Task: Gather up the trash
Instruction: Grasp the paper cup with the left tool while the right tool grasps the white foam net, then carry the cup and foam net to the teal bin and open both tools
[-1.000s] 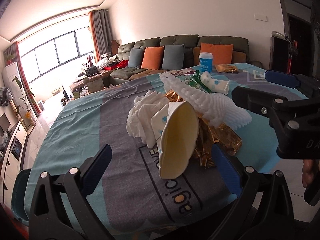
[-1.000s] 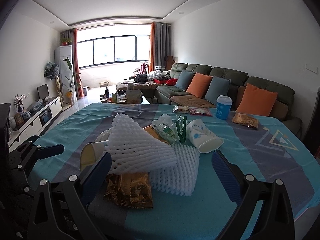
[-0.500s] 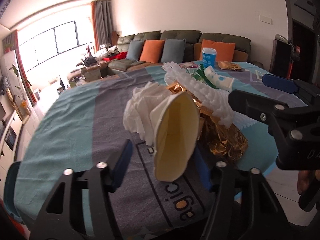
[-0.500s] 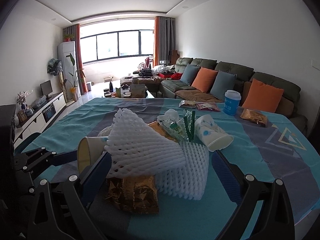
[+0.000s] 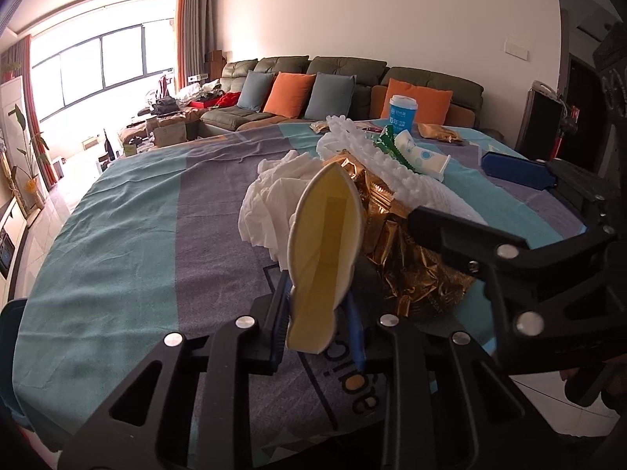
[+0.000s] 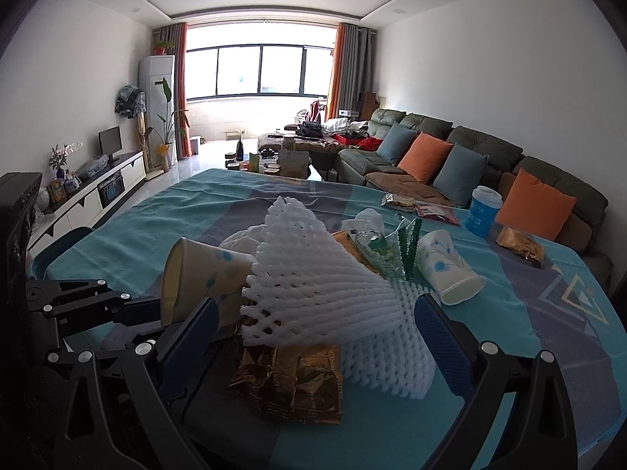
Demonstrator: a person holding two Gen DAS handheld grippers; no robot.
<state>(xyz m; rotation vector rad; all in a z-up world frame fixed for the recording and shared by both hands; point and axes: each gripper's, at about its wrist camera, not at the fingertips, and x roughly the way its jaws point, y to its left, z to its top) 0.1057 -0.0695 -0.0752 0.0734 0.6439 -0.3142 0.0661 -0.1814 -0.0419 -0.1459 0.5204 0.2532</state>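
My left gripper (image 5: 319, 313) is shut on a paper cup (image 5: 325, 250), squeezing its rim into a narrow oval; the cup also shows in the right wrist view (image 6: 196, 274). Behind it lie crumpled white tissue (image 5: 270, 203), a gold foil wrapper (image 5: 411, 258) and white foam netting (image 5: 392, 168). My right gripper (image 6: 317, 337) is open, its blue pads on either side of the foam netting (image 6: 313, 278) and gold wrapper (image 6: 298, 380). A second paper cup (image 6: 446, 270) lies on its side beside a green wrapper (image 6: 405, 243).
The trash pile sits on a table with a teal and grey cloth (image 6: 509, 352). A blue lidded cup (image 6: 484, 211), a gold packet (image 6: 521, 243) and snack wrappers (image 6: 419, 205) lie at the far side. A sofa (image 6: 470, 149) stands behind the table.
My left gripper closed from wide open onto the paper cup, flattening its rim. My right gripper moved slightly closer to the foam netting and stayed open.
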